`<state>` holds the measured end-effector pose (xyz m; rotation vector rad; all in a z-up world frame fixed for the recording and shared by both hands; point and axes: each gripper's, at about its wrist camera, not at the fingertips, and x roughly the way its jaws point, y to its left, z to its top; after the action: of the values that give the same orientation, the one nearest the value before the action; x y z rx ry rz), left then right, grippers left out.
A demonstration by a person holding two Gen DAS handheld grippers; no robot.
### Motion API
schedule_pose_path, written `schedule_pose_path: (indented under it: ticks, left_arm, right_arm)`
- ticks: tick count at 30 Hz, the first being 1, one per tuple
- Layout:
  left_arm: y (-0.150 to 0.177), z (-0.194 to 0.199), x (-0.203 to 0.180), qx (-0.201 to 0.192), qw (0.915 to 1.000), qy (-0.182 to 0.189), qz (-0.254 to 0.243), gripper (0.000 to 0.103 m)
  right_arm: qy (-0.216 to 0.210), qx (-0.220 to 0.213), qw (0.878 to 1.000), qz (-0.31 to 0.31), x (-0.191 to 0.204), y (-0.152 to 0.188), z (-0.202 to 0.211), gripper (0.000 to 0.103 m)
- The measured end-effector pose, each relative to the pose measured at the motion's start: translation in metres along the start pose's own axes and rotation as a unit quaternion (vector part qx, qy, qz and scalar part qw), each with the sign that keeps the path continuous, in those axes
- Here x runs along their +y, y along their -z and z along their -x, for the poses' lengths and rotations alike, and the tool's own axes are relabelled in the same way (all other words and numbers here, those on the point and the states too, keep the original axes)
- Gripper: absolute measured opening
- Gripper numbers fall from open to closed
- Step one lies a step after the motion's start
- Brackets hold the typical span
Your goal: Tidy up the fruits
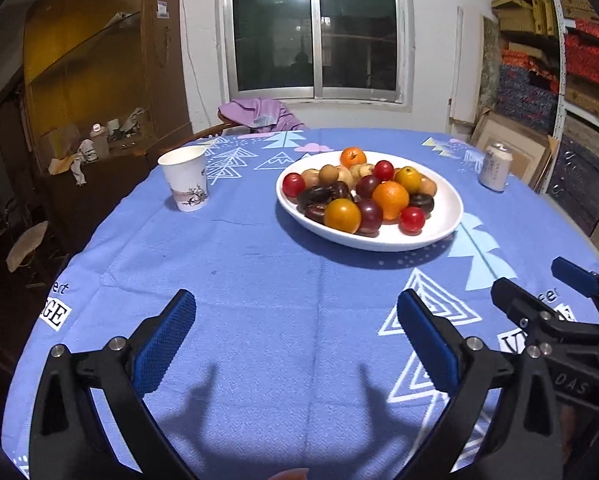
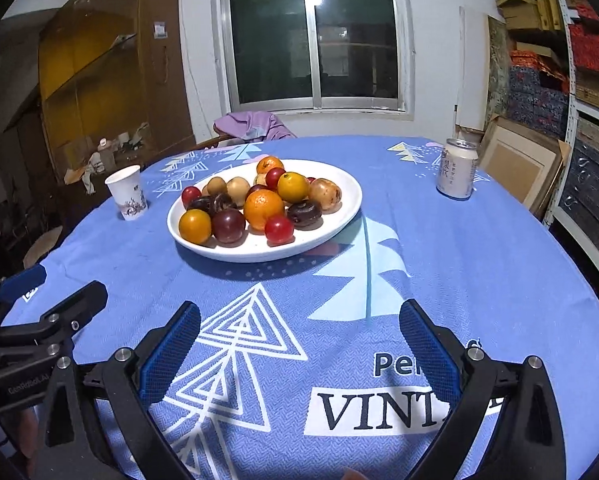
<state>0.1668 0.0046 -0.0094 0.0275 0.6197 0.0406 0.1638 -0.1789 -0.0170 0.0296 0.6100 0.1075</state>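
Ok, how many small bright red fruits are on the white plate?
3 red fruits on the white plate: one at its left edge, one toward the back, one at the front right, as the left wrist view shows. Others may be hidden in the pile.

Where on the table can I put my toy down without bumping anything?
The widest bare cloth is the near part, between the white plate and the two open grippers, left and right. There is also bare cloth between the paper cup and the plate, and between the plate and the can. The plate itself is crowded with fruit.
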Motion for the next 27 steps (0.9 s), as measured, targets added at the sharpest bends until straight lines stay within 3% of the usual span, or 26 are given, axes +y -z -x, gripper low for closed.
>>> schedule_pose_path:
  ticks: [13, 19, 27]
  left_arm:
    - [-0.0008, -0.0057, -0.0031, 0.007, 0.9999, -0.001, -0.009, 0.099]
    - [0.0016, -0.0003, -0.0047, -0.018, 0.9997, -0.010, -0.014, 0.099]
    - [-0.0003, -0.0026, -0.0037, -0.010, 0.9999, -0.005, -0.011, 0.099]
  right_arm:
    - [0.000, 0.000, 1.000, 0.000, -0.0004, -0.0005, 0.0004, 0.100]
    - [-0.001, -0.002, 1.000, 0.001, 0.0000, -0.0012, 0.0012, 0.100]
    - [-0.002, -0.002, 1.000, 0.000, -0.0008, -0.0018, 0.0017, 0.100]
